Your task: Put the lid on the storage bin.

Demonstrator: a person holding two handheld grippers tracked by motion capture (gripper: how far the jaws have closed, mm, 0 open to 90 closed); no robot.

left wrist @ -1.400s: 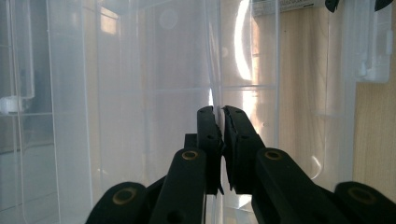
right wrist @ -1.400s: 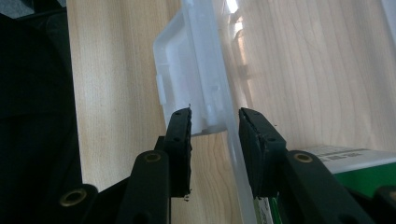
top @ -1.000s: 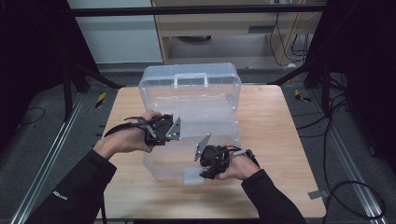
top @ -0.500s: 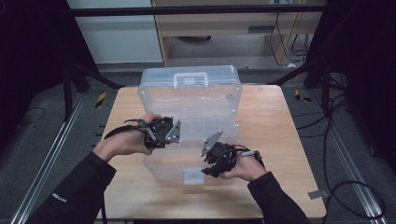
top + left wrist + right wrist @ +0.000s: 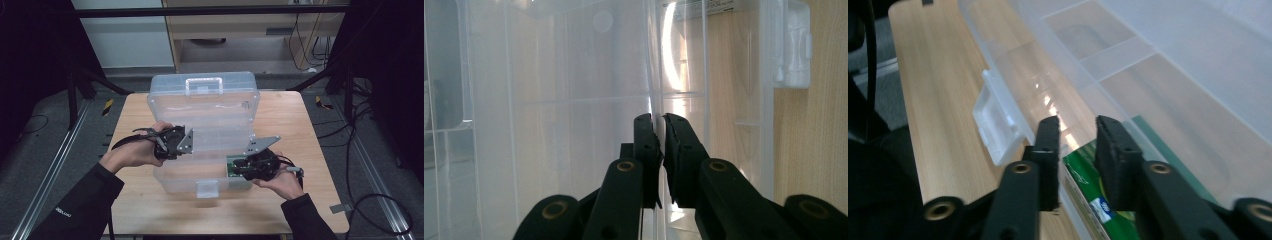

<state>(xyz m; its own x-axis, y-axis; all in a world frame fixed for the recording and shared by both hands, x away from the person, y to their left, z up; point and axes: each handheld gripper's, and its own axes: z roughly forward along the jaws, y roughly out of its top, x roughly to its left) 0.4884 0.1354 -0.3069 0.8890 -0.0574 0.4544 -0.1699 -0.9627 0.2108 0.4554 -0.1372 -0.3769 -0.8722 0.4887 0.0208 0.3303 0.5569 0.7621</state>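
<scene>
A clear plastic storage box (image 5: 200, 125) stands on the wooden table (image 5: 310, 130), its lid (image 5: 205, 100) raised at the back. My left gripper (image 5: 170, 150) is at the box's left side. In the left gripper view its jaws (image 5: 659, 122) are shut on a thin clear wall (image 5: 655, 60) of the box. My right gripper (image 5: 234, 170) is at the box's front right. Its jaws (image 5: 1078, 127) have just been closing and stand apart over the front rim (image 5: 1013, 90), pressing on nothing. A green packet (image 5: 1088, 185) lies inside the box below them.
The box's front latch (image 5: 207, 189) hangs at the middle of its front wall, close to the table's near edge. The lid has a carry handle (image 5: 204, 85) on top. Bare wood lies left and right of the box. Cables and metal rails run along the floor around the table.
My right gripper has moved to the right and slightly up along the box's front, toward its right corner. The left gripper has stayed where it was on the box.
</scene>
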